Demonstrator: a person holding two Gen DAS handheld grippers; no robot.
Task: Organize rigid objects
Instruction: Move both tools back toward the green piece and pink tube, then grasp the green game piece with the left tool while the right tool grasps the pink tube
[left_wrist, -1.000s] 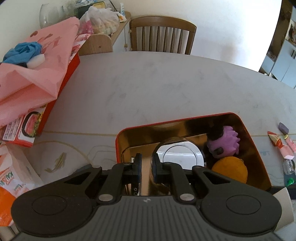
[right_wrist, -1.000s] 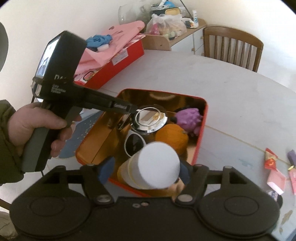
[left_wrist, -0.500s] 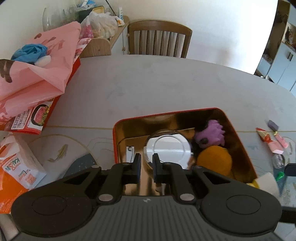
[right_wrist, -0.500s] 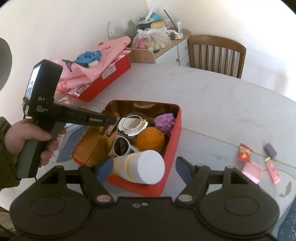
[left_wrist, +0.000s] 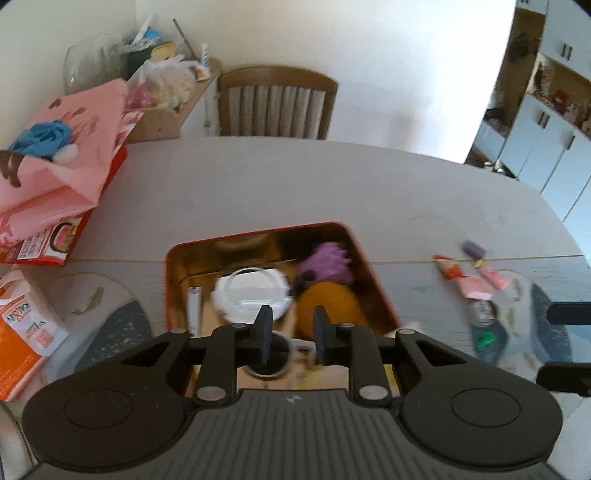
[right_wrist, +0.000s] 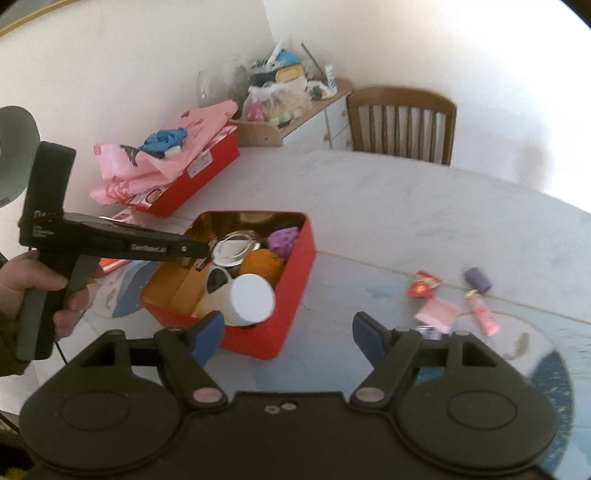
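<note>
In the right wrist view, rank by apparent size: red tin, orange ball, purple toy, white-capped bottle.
1. Red tin
2. White-capped bottle, though it lies nearest the camera
3. Orange ball
4. Purple toy
Ball and toy are partly hidden, so their order is unsure.

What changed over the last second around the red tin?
The left gripper let go of the round glass lid and its jaws are opening. The right gripper released the white-capped jar and pulled back. Red tin and contents unchanged.
</note>
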